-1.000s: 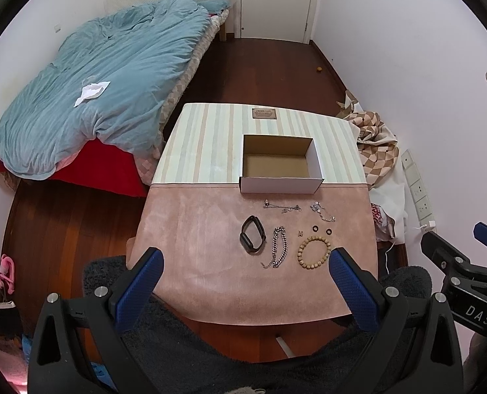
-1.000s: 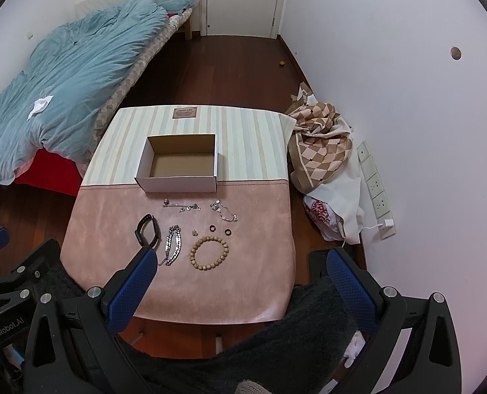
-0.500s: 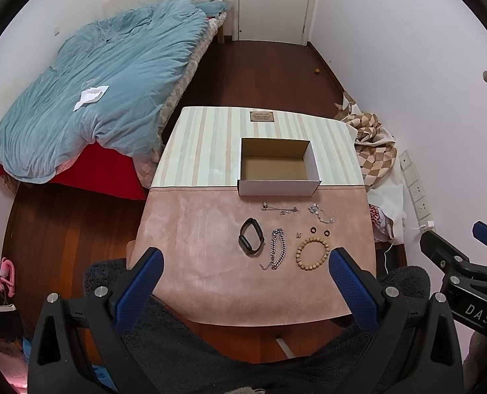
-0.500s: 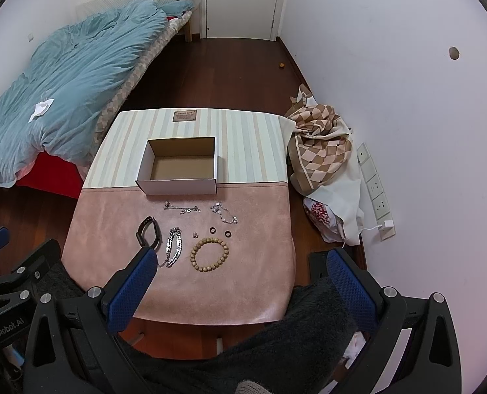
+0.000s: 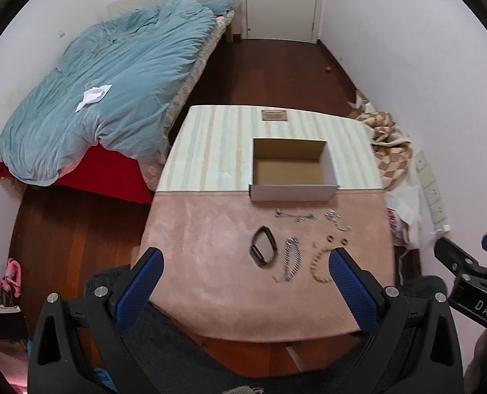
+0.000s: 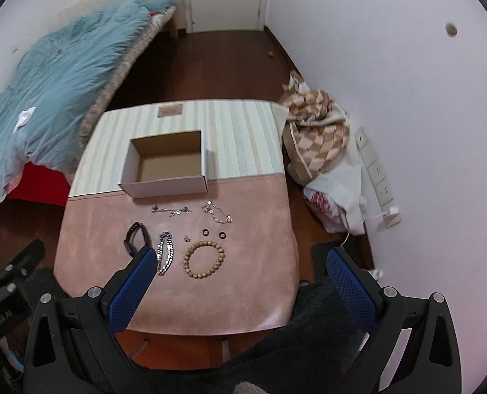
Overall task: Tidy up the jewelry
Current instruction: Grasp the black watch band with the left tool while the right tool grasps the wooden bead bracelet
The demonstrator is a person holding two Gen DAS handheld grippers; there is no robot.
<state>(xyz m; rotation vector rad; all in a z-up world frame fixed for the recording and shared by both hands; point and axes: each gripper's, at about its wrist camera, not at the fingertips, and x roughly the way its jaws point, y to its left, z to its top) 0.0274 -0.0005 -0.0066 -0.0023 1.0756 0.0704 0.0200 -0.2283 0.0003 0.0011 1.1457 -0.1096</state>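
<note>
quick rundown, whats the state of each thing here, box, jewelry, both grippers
box: open, empty, on the table
bead bracelet: lying flat in a ring, outside the box
black band: on the table, untouched
silver chain: folded double, loose on the mat
two dark rings: side by side, apart
left gripper: jaws wide open, holding nothing
right gripper: jaws wide open, holding nothing
door: closed
</note>
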